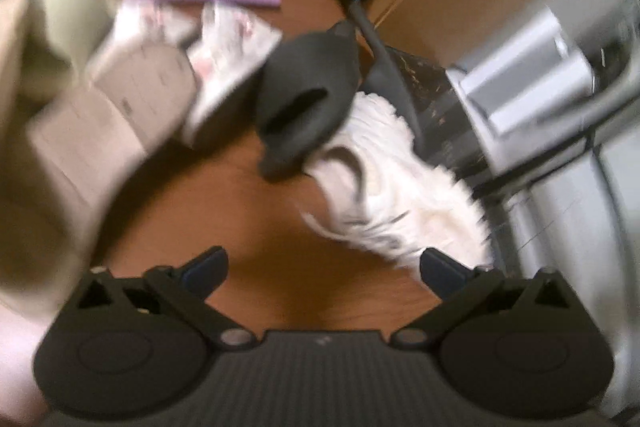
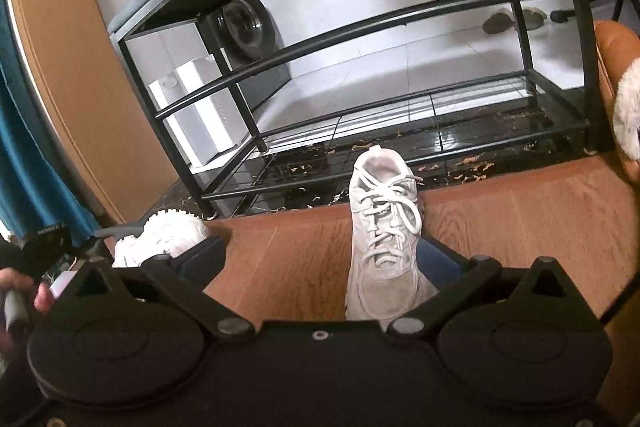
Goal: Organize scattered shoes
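My right gripper (image 2: 320, 259) gapes around the sneaker (image 2: 382, 227); I should clench mid-shoe. Left gripper (image 1: 322, 267) gapes empty.

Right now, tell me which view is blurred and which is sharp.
Left wrist: motion-blurred throughout, the black slipper and white shoe smeared. Right wrist: sharp, the sneaker laces crisp, though fisheye bends the rack bars.

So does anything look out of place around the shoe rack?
Yes. The grey lace-up sneaker lies on the wood floor, heel at the black shoe rack, whose shelves hold nothing in view. A white sneaker sits apart near the rack's left leg.
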`<action>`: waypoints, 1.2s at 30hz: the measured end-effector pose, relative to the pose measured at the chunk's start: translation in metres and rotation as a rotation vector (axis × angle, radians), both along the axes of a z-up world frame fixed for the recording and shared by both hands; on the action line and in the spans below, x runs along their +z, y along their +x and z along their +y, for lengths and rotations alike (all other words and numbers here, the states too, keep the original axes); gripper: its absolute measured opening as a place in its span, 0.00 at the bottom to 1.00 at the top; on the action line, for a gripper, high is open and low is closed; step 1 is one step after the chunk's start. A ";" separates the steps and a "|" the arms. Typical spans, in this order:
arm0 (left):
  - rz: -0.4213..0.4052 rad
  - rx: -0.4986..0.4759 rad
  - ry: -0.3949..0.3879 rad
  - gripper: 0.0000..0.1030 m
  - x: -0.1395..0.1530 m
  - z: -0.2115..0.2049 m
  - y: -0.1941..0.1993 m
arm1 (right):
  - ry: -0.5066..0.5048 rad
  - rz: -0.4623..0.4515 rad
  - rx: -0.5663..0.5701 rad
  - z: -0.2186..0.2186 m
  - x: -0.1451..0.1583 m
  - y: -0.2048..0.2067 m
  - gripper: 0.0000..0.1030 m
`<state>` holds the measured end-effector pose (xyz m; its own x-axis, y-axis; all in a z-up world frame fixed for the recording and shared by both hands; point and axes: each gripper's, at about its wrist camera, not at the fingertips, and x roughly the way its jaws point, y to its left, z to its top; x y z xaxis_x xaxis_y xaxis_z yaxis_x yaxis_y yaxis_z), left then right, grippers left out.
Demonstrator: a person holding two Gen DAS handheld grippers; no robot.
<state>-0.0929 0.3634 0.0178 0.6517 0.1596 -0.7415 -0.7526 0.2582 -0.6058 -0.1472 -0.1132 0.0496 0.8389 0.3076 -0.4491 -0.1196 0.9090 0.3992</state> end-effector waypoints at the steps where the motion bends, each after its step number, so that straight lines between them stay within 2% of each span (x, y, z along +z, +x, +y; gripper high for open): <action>1: -0.021 0.021 -0.033 0.99 -0.003 0.002 0.009 | 0.003 0.003 0.004 -0.001 -0.001 0.001 1.00; 5: -0.064 0.061 -0.104 0.99 -0.016 0.019 0.047 | 0.014 0.013 0.017 -0.004 -0.005 0.006 1.00; 8: -0.069 0.133 -0.203 0.99 -0.038 0.039 0.068 | 0.024 0.026 0.018 -0.006 -0.009 0.011 1.00; 11: -0.043 0.137 -0.177 0.99 -0.049 0.046 0.089 | 0.044 0.055 0.027 -0.004 -0.017 0.024 1.00; 12: -0.058 0.142 -0.184 0.99 -0.054 0.048 0.095 | 0.050 0.064 0.033 -0.002 -0.019 0.028 1.00; 14: -0.088 0.165 -0.233 0.99 -0.064 0.051 0.103 | 0.061 0.076 0.043 0.001 -0.022 0.035 1.00; 15: -0.077 0.189 -0.260 0.99 -0.072 0.051 0.109 | 0.066 0.077 0.047 0.002 -0.023 0.037 1.00; 17: -0.065 0.211 -0.267 0.99 -0.077 0.052 0.116 | 0.071 0.080 0.070 0.006 -0.026 0.040 1.00; 21: -0.021 0.223 -0.219 0.99 -0.086 0.052 0.137 | 0.053 0.086 0.095 0.007 -0.030 0.041 1.00; 23: 0.015 0.206 -0.205 0.99 -0.093 0.052 0.147 | 0.068 0.092 0.079 0.004 -0.031 0.042 1.00; 29: 0.034 0.244 -0.184 0.99 -0.091 0.042 0.150 | 0.102 0.094 0.033 -0.007 -0.029 0.044 1.00; 30: 0.012 0.225 -0.158 0.92 -0.088 0.041 0.148 | 0.105 0.094 0.033 -0.008 -0.029 0.043 1.00; 31: -0.012 0.205 -0.129 0.64 -0.085 0.039 0.146 | 0.106 0.093 0.035 -0.008 -0.029 0.043 1.00; 32: -0.053 0.165 -0.042 0.55 -0.076 0.035 0.142 | 0.105 0.092 0.035 -0.008 -0.029 0.042 1.00; 33: -0.046 0.133 -0.010 0.51 -0.071 0.032 0.140 | 0.105 0.090 0.036 -0.008 -0.028 0.041 1.00; 36: -0.061 0.096 -0.056 0.46 -0.072 0.032 0.129 | 0.108 0.068 0.036 -0.009 -0.023 0.038 1.00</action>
<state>0.0361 0.3954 -0.0544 0.6793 0.1829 -0.7107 -0.7337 0.1511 -0.6624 -0.1092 -0.1225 0.0262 0.7953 0.3868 -0.4668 -0.1208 0.8557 0.5032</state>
